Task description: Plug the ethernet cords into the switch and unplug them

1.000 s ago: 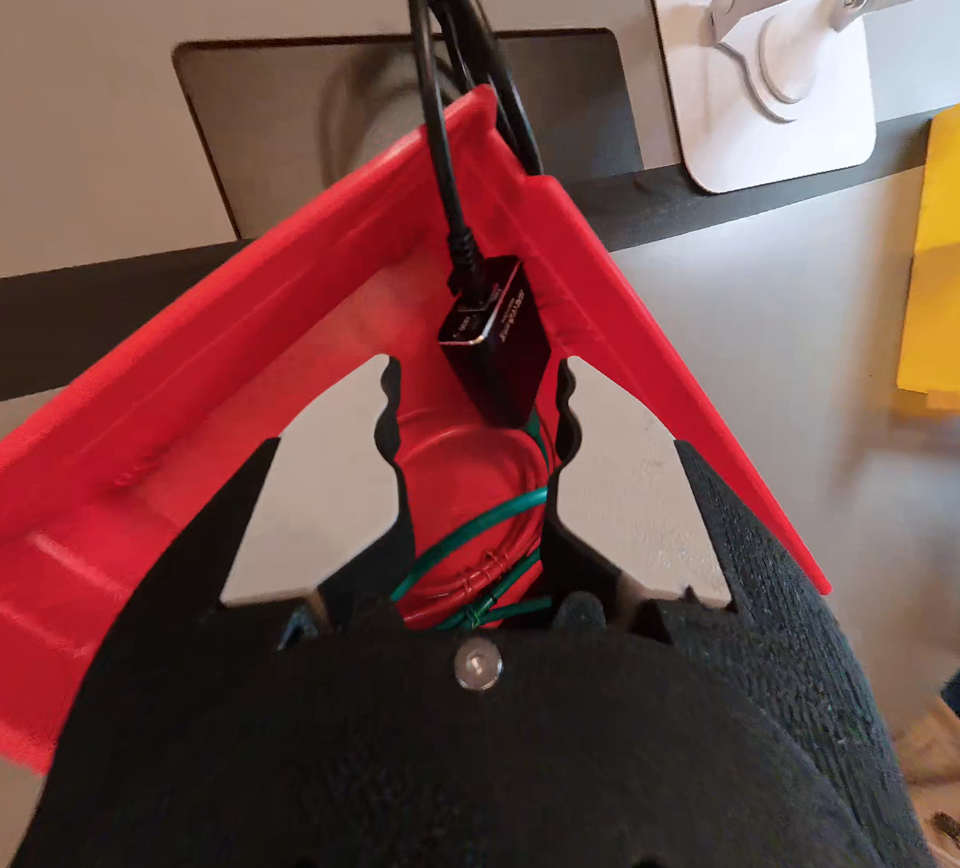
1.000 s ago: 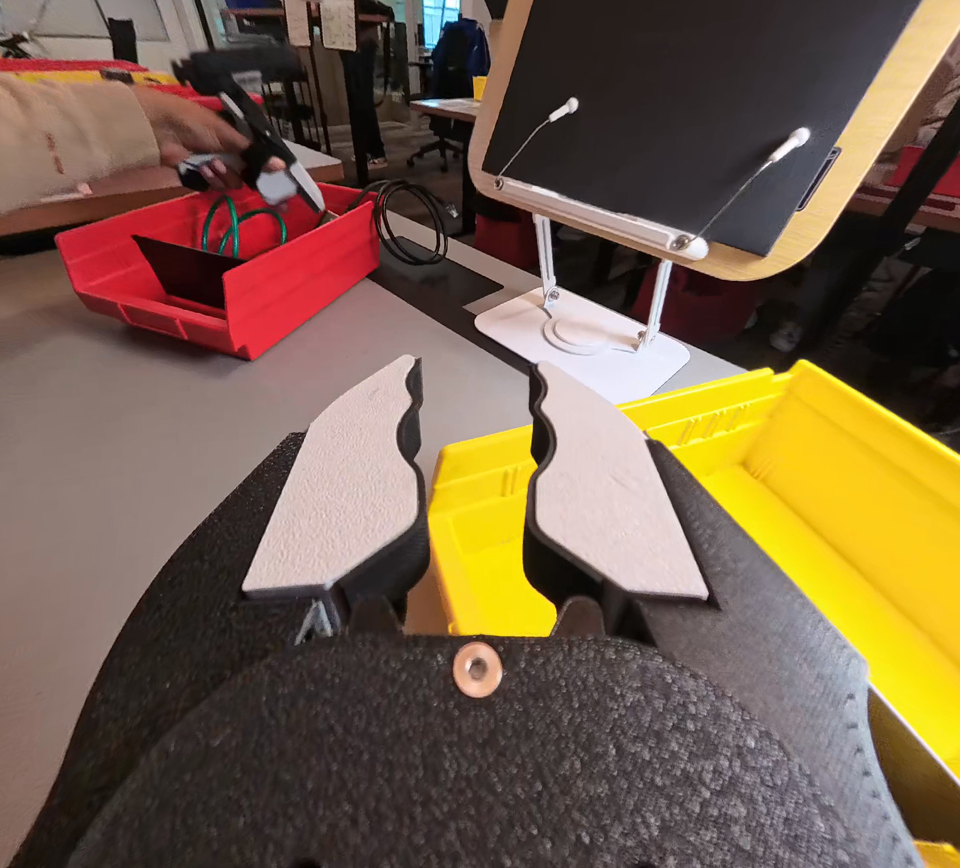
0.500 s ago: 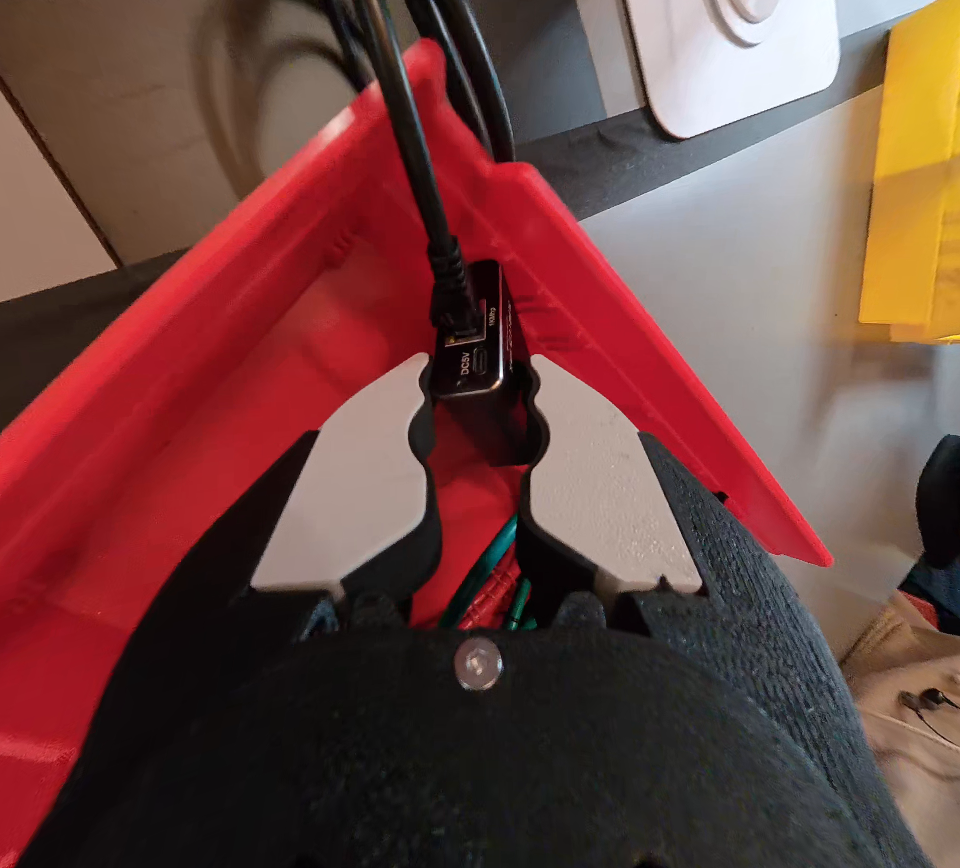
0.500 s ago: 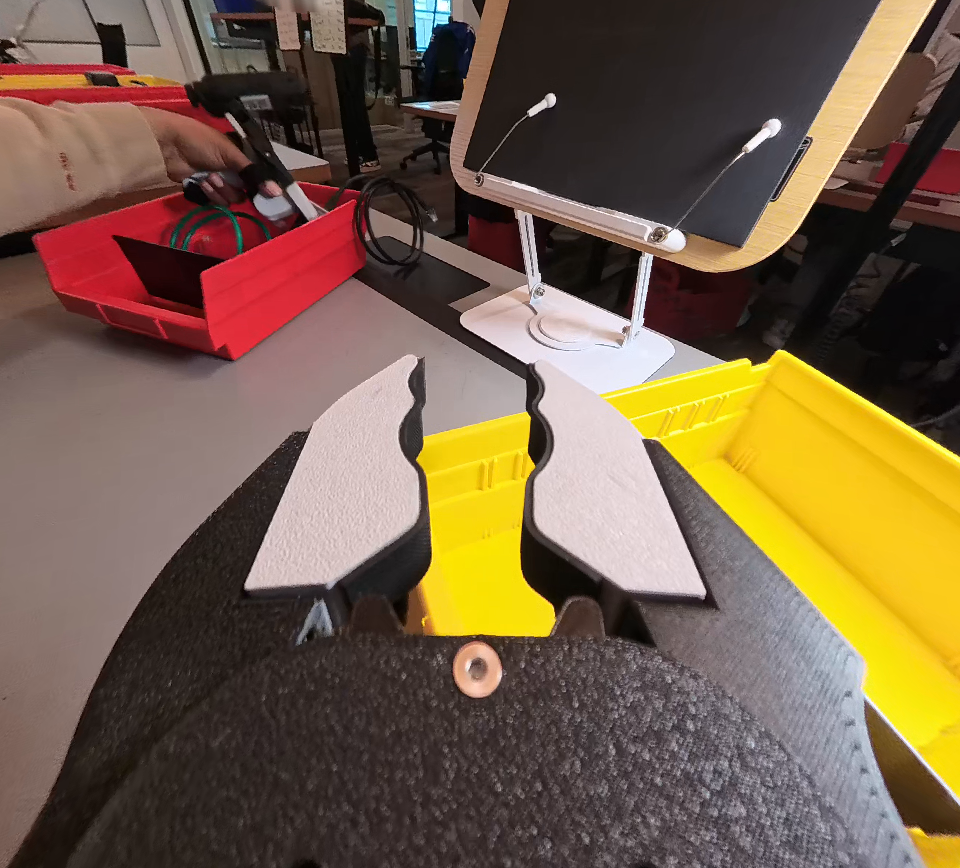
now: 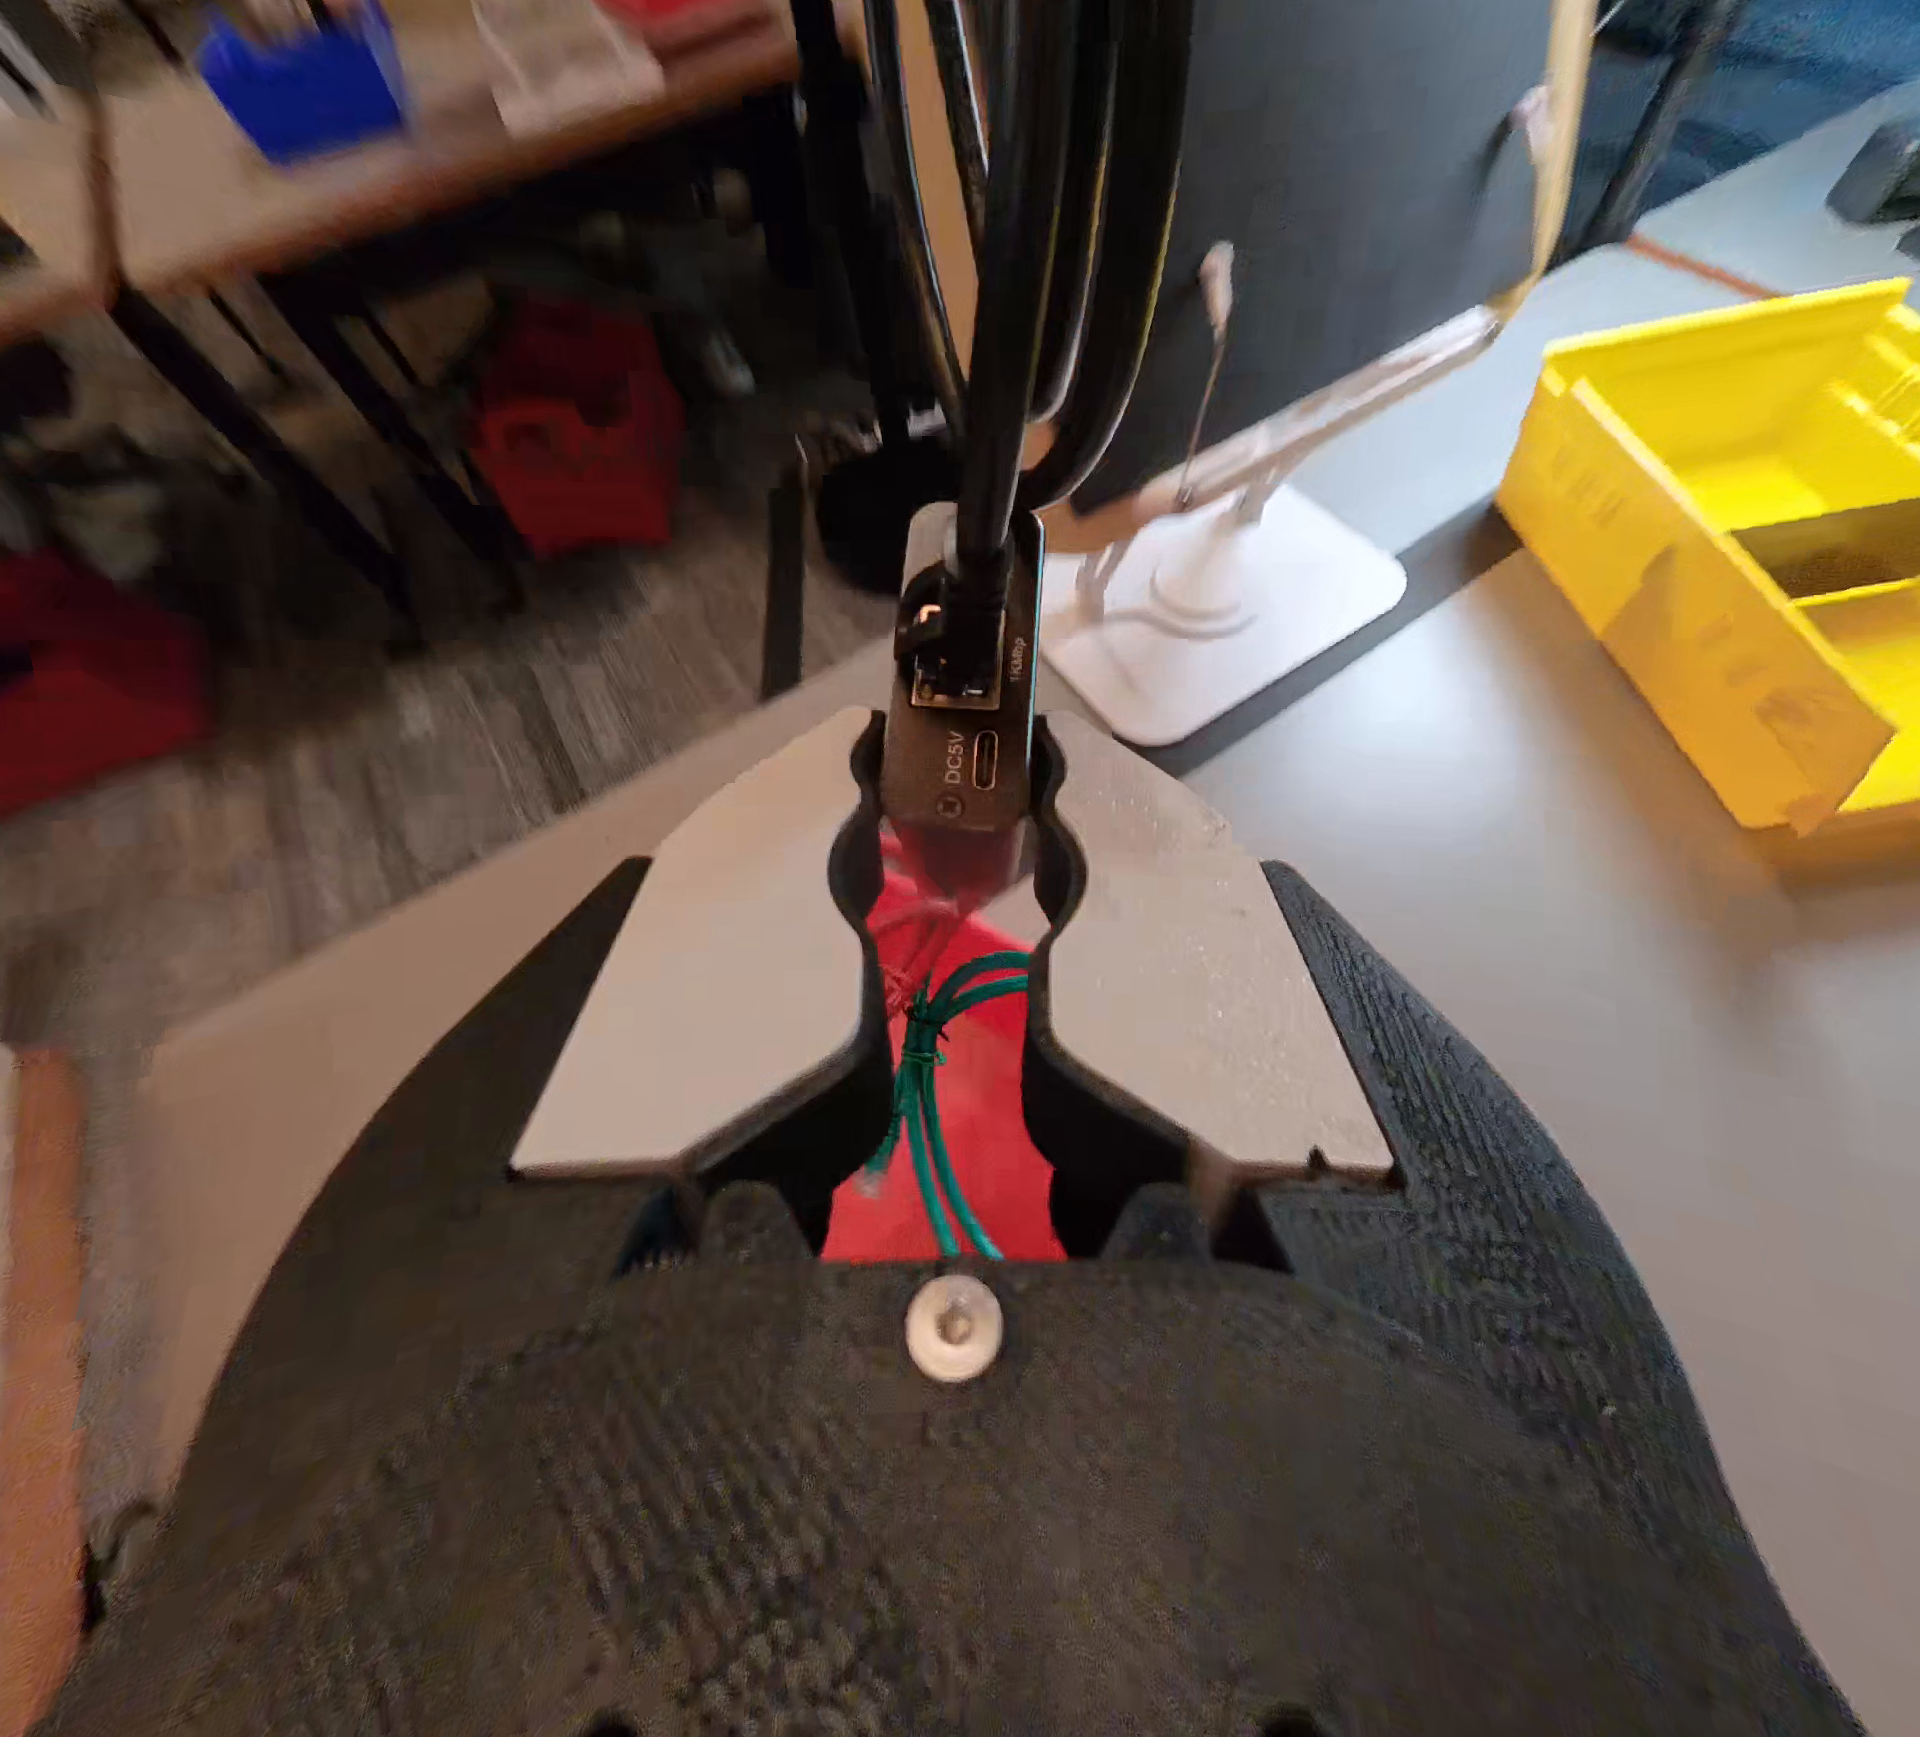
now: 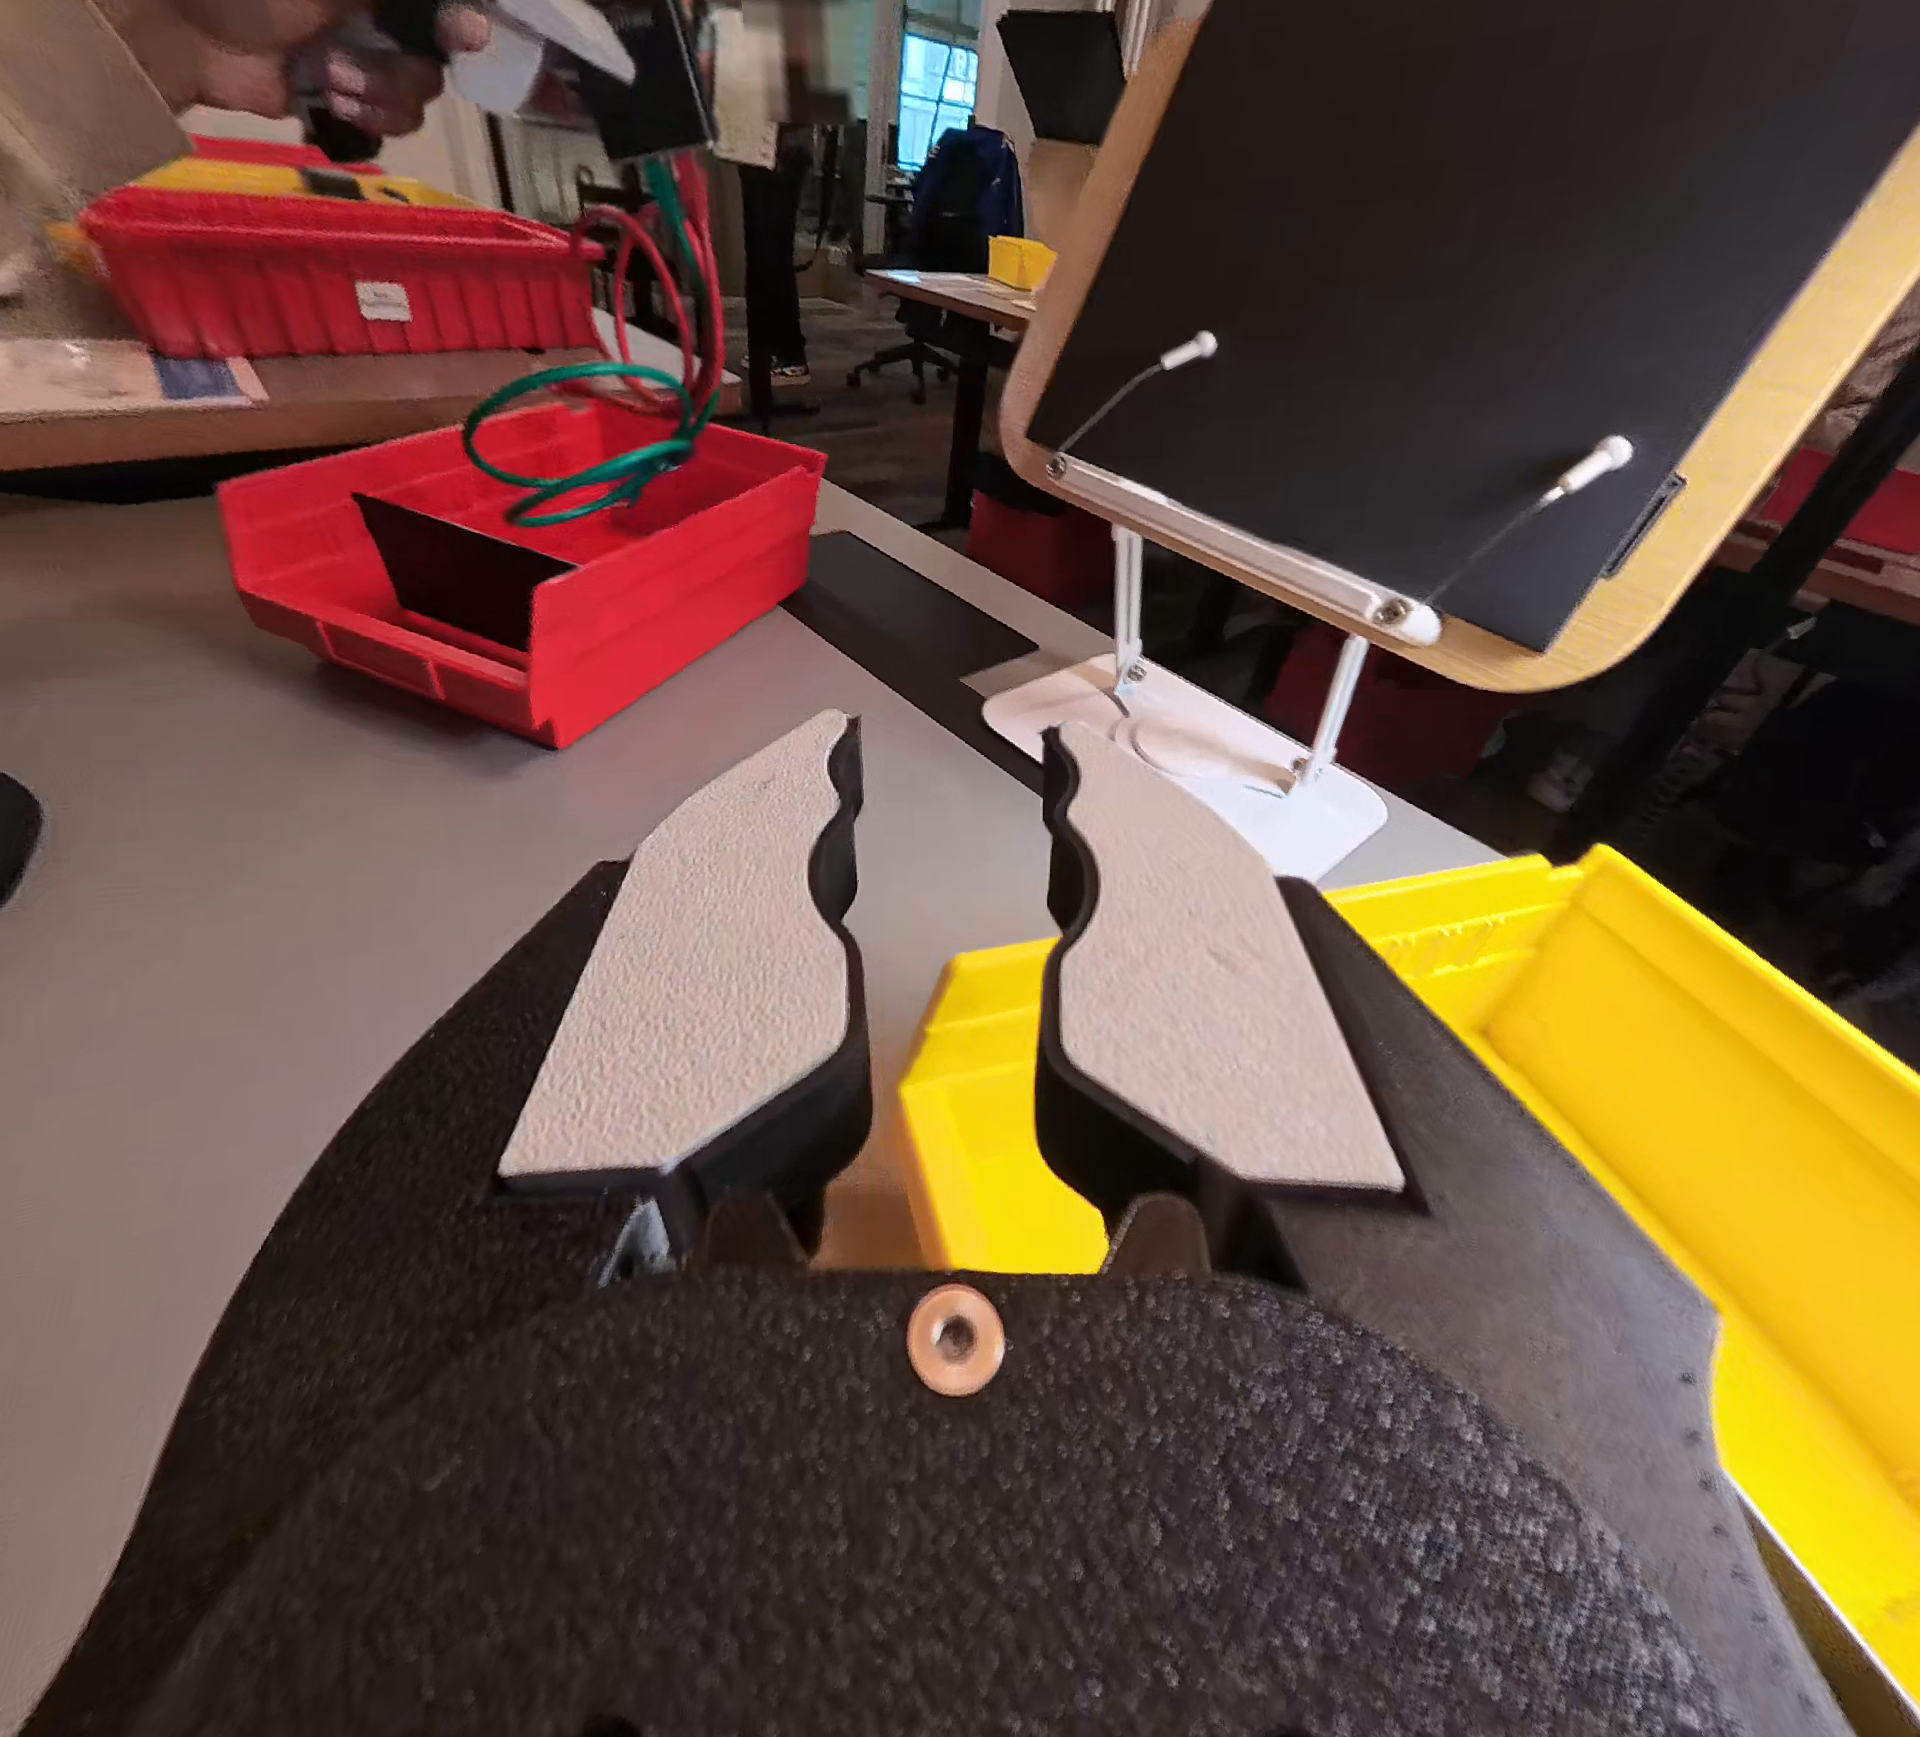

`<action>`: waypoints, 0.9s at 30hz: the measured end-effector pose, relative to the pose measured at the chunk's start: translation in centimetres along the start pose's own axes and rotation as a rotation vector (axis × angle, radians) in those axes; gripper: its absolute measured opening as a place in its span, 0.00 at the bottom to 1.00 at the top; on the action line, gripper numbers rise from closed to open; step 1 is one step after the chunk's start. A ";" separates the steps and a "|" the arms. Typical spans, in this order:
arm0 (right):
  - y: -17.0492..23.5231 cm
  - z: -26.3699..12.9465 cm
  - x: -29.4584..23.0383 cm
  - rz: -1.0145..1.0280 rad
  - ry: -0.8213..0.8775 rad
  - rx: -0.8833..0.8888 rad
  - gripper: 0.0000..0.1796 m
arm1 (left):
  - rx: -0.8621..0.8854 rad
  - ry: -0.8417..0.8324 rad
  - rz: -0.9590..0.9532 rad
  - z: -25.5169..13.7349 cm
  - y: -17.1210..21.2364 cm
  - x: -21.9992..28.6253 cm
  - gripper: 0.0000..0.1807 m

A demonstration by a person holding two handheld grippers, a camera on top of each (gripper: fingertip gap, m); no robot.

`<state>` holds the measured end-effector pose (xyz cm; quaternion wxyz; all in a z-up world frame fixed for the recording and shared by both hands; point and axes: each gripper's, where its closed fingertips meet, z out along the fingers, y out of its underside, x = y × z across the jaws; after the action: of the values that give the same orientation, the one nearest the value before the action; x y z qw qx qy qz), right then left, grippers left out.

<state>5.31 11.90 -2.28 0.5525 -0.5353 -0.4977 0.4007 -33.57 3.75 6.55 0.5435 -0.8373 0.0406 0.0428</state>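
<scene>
Lifted out of the red bin (image 6: pixel 582 607), the switch (image 5: pixel 961 752) (black cord plugged, green cords dangling) sits clamped in the left hand-held gripper (image 5: pixel 951 804) above the bench (image 6: pixel 208 835); the right hand-held gripper (image 6: pixel 951 783), empty and narrowly parted, should catch one plug squarely.

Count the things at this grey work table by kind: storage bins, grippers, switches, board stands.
Storage bins: 2, the red bin and the yellow bin
Grippers: 2, the left gripper shut on the switch, the right gripper open and empty
Switches: 1, held off the table
Board stands: 1, the board stand
Total: 6
</scene>
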 end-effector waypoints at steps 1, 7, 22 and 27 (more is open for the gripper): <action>-0.5 0.2 -0.5 0.002 -0.014 0.011 0.18 | 0.046 0.002 0.031 -1.2 -1.4 1.0 0.14; -4.7 1.6 -4.3 -0.015 -0.125 0.096 0.18 | 0.286 0.166 0.154 -6.7 -6.9 10.4 0.14; -7.1 3.4 -15.2 0.054 -0.543 0.230 0.25 | 0.610 0.977 -0.162 -7.6 -2.7 32.5 0.13; -5.8 3.9 -15.1 0.021 -0.528 0.229 0.14 | 0.595 0.999 -0.194 -6.0 -1.4 33.1 0.14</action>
<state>-1.82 -2.68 1.38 0.4564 -0.3519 -0.5702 0.5855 -0.41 -1.91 6.46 0.6715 -0.5676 0.2250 -0.4199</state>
